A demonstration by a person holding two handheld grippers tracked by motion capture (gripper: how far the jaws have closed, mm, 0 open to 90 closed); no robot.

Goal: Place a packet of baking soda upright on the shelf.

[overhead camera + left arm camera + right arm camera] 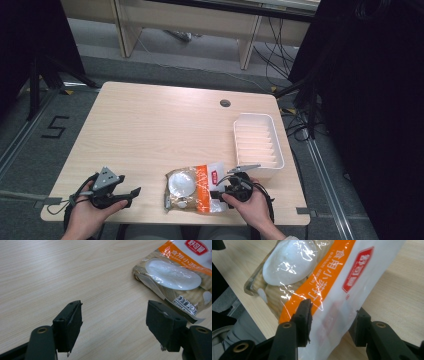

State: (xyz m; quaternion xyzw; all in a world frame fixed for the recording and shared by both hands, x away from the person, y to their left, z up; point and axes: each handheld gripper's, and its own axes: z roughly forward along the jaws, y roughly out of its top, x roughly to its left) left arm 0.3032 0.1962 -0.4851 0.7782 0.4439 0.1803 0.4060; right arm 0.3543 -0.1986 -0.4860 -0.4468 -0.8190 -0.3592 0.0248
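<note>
A clear and orange food bag [196, 187] with white powder inside lies flat near the table's front edge, also in the left gripper view as the bag [175, 277]. My right gripper [218, 195] reaches in from the bag's right end. In the right gripper view the bag [337, 277] runs between the two jaws of my right gripper [333, 312]: the left jaw lies over the orange stripe, and the white edge covers the right jaw's tip. I see no pad pressing on it. My left gripper [134, 194] rests open left of the bag, nothing between the jaws of the left gripper [113, 322].
A white ribbed plastic basket [235, 132] stands at the table's right side, just behind my right hand. A round cable hole [225, 103] sits near the far edge. Bare wooden tabletop [150, 125] stretches across the left and middle.
</note>
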